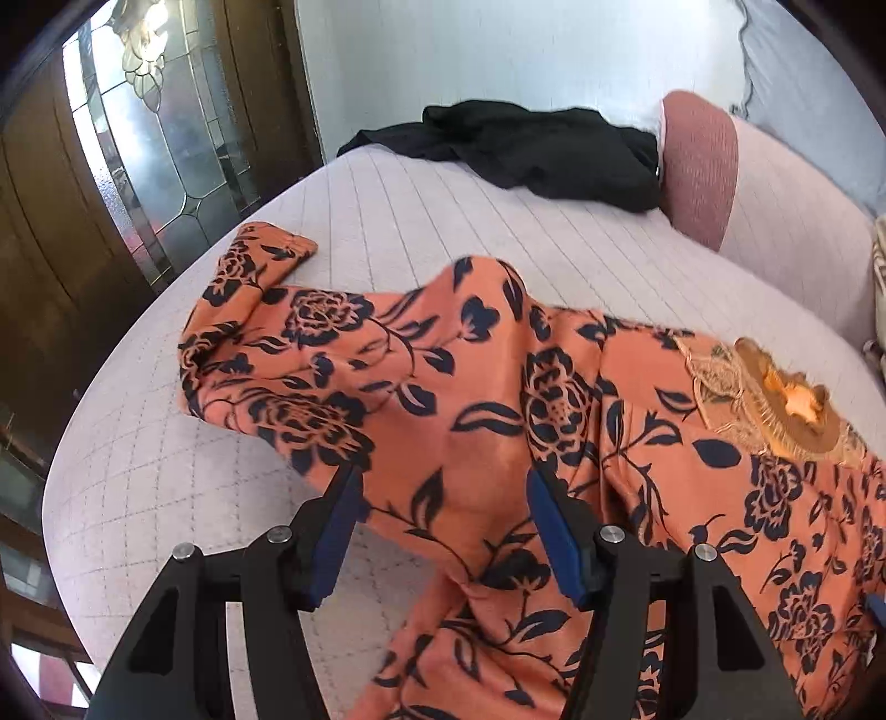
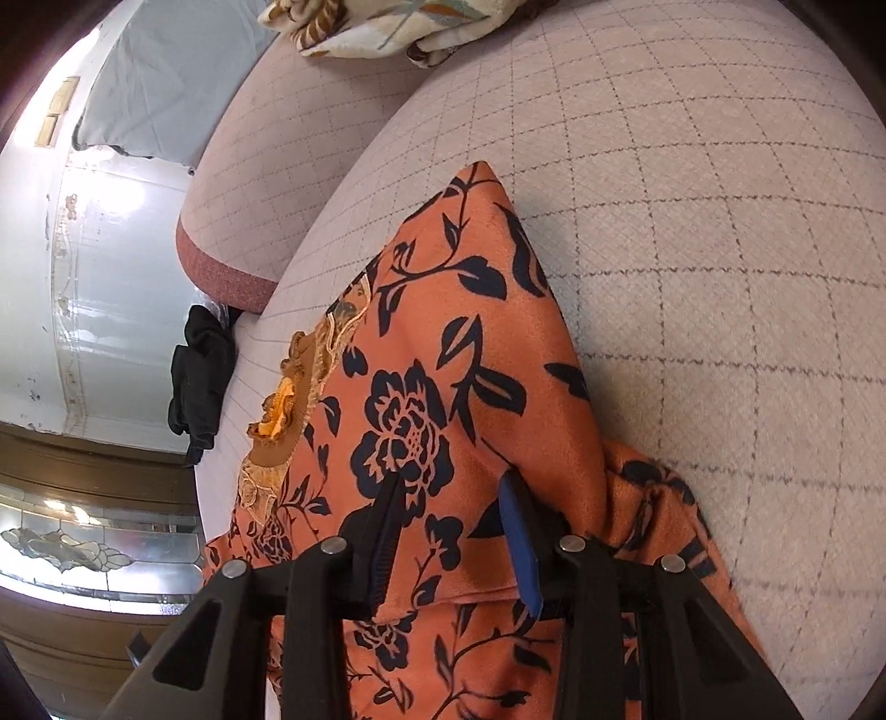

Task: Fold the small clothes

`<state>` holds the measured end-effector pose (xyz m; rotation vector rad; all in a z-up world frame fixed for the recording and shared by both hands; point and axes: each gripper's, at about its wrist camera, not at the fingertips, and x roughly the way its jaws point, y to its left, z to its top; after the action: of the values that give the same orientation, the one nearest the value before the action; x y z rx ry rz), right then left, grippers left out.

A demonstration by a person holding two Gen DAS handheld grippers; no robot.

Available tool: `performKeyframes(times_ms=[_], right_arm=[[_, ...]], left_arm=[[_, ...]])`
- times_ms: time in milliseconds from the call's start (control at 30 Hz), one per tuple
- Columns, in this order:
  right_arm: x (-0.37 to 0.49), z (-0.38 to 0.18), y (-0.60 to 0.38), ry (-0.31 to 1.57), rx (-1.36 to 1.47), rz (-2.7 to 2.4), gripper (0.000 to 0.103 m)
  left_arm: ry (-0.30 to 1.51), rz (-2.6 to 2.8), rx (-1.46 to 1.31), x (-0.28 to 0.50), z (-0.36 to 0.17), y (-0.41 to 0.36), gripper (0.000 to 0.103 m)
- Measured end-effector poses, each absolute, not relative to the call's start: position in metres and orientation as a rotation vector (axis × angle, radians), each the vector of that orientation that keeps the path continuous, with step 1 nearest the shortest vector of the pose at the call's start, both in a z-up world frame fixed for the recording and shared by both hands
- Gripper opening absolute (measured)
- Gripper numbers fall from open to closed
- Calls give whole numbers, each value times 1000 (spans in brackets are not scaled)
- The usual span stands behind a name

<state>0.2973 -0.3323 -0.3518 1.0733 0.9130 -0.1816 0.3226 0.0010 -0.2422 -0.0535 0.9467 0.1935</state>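
Nearest to us, our left gripper (image 1: 443, 482) has its black arms and blue-padded jaws parted about halfway, straddling a raised ridge of the orange garment printed with dark navy roses and leaves (image 1: 487, 387). The cloth bulges up between the jaws, but we cannot tell whether the pads press on it. Our right gripper (image 2: 457, 484) has its jaws set narrower, with a fold of the same garment (image 2: 443, 354) humped between them; whether it is pinched we cannot tell either.

The garment lies spread across the pale quilted bed cover with a diamond stitch pattern (image 1: 166, 471). One sleeve (image 1: 249, 260) reaches toward the bed's edge, and the gold lace neckline trim (image 1: 775, 399) sits off to the right in the left wrist view.

Farther on, a crumpled black garment (image 1: 526, 144) lies near the far edge of the bed, beside a pink-ended bolster cushion (image 1: 698, 166). Beyond stand a wooden door with leaded glass (image 1: 144, 127) and a cream patterned cloth (image 2: 387, 22).
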Motion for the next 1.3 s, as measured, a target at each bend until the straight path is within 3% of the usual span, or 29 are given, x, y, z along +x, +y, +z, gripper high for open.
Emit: performKeyframes(times_ms=[233, 400, 633, 733, 867, 1000, 1300], right_arm=[[309, -325, -291, 850, 928, -58, 40], [332, -348, -259, 1025, 805, -62, 40], [328, -310, -237, 891, 704, -9, 41], [331, -305, -220, 891, 646, 51, 42], [344, -335, -205, 1063, 618, 39, 49], [343, -331, -207, 1045, 613, 57, 50], [333, -338, -219, 1023, 622, 96, 50]], left_arm=[[922, 108, 18, 314, -238, -22, 63], [1025, 137, 248, 325, -274, -54, 67], [1002, 155, 148, 324, -259, -34, 68], [969, 156, 74, 326, -249, -17, 72], [926, 221, 9, 331, -237, 12, 77], [871, 402, -38, 342, -225, 69, 91], [915, 637, -197, 365, -253, 200, 91]])
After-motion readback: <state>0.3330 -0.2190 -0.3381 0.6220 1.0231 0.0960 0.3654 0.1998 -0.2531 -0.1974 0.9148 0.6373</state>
